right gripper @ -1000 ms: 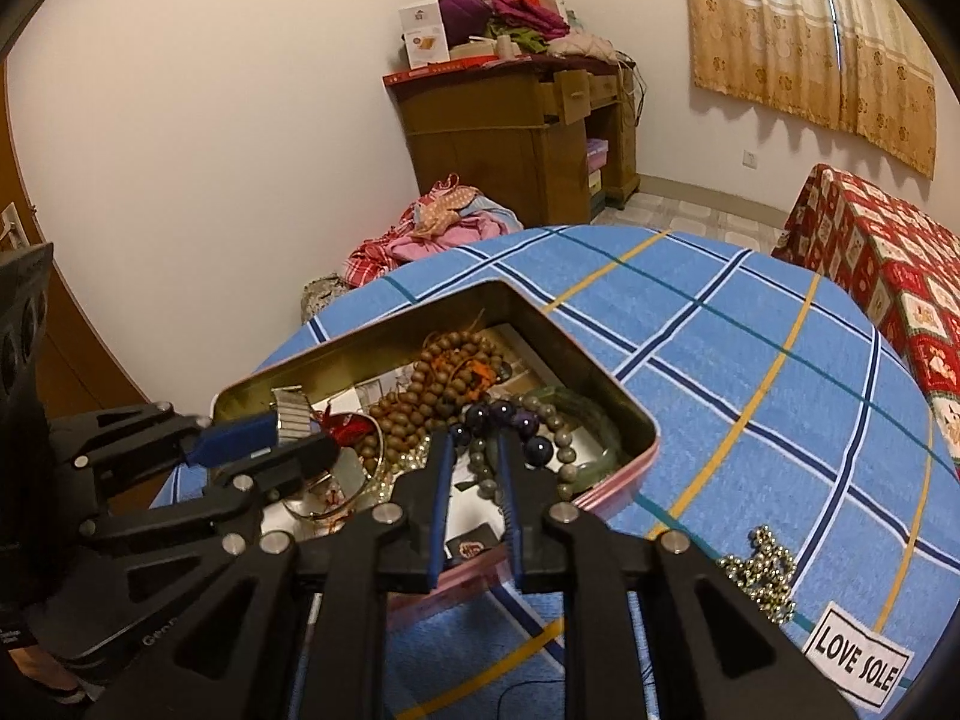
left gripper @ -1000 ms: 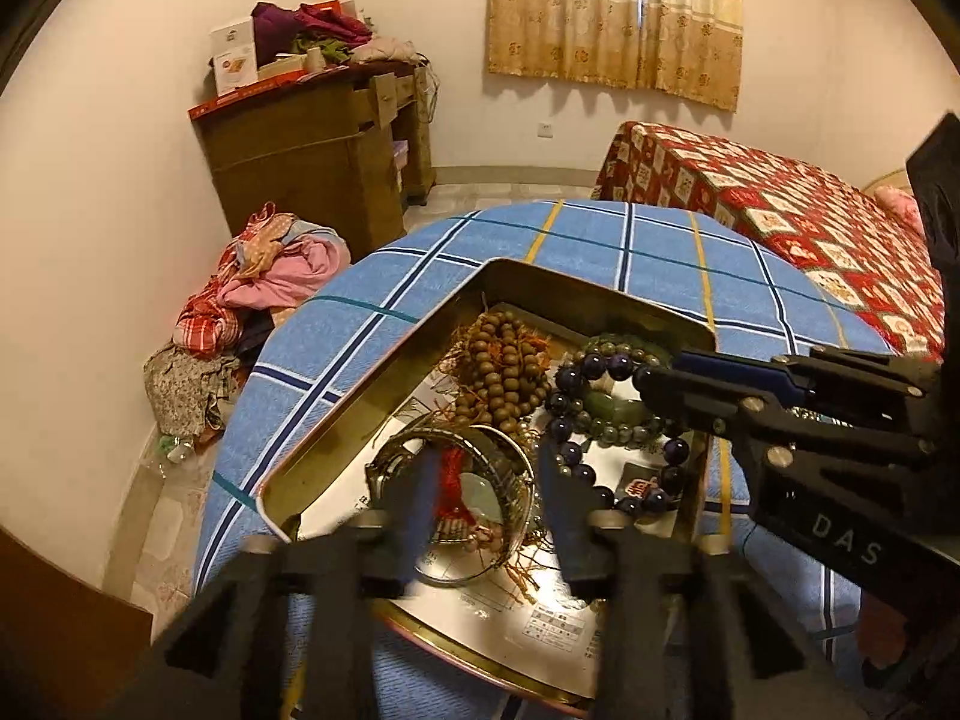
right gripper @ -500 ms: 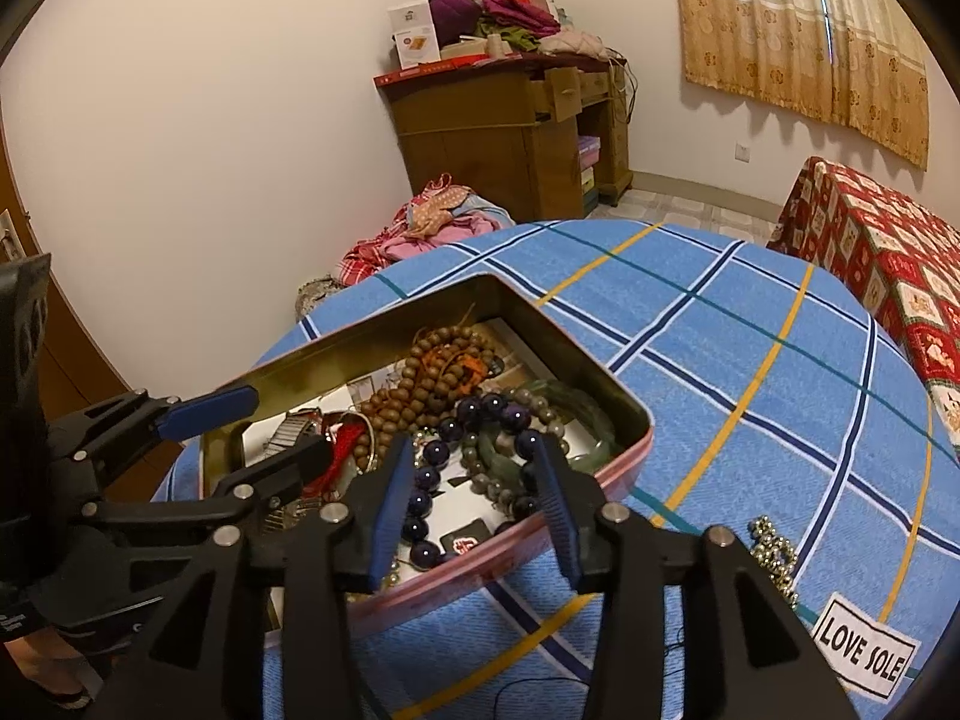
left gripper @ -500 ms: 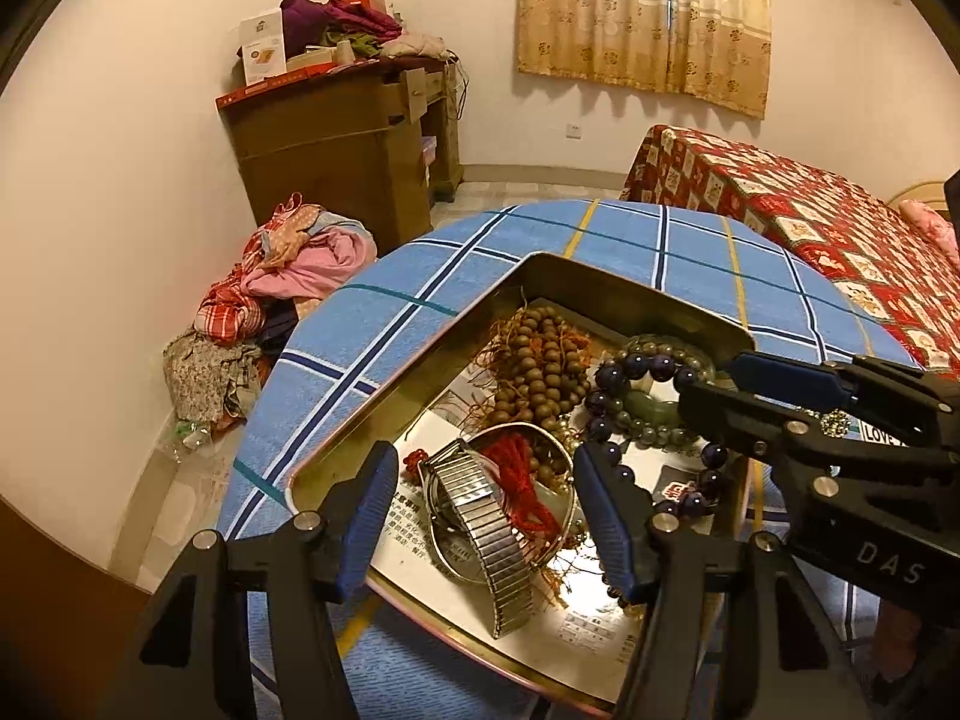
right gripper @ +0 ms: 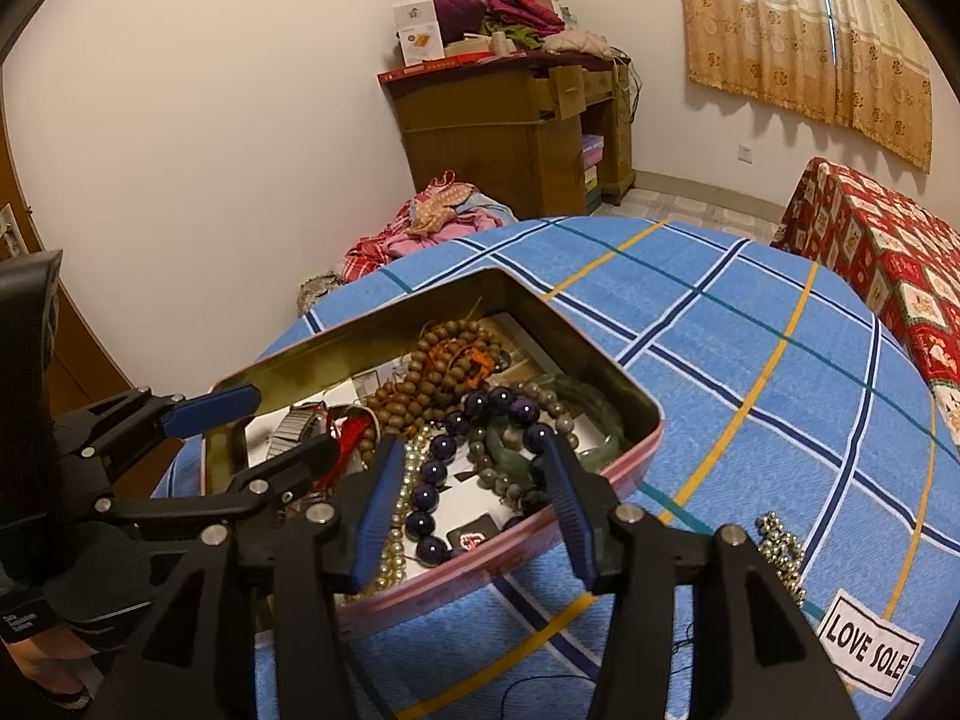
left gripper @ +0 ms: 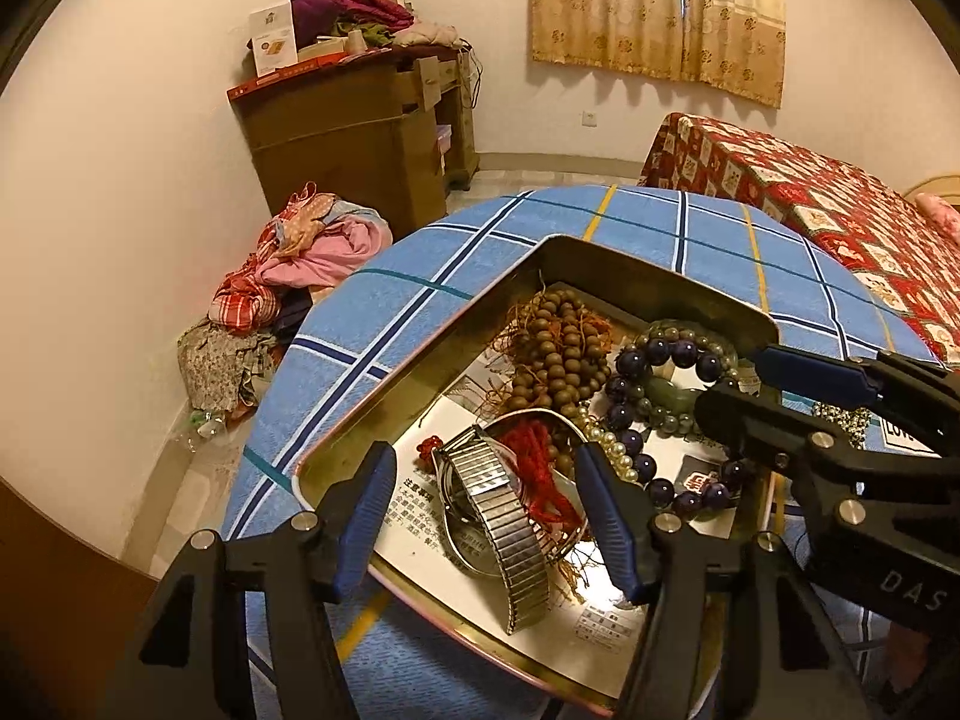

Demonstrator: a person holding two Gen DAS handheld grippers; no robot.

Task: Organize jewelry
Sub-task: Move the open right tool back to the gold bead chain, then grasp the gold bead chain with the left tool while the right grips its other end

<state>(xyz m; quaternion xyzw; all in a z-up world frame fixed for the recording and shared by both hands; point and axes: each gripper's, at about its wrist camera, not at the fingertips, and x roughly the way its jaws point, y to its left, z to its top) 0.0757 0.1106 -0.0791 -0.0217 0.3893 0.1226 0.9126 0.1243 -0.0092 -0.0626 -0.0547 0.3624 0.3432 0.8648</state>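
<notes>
nearest, the left tool (left gripper: 486, 516) hangs spread wide over the near end of the tin (left gripper: 654, 282), holding nothing; a metal watch (left gripper: 501, 510) lies in the tin just beneath it. the right tool (right gripper: 465, 501), also spread and empty, hovers over the dark purple bead bracelet (right gripper: 474, 450) in the tin. farther into the tin lie brown wooden beads (left gripper: 555, 348) tangled with orange cord. beyond the tin, blue checked tabletop (right gripper: 750, 324). likely risk: closing on one piece drags its tangled neighbours out of the tin.
</notes>
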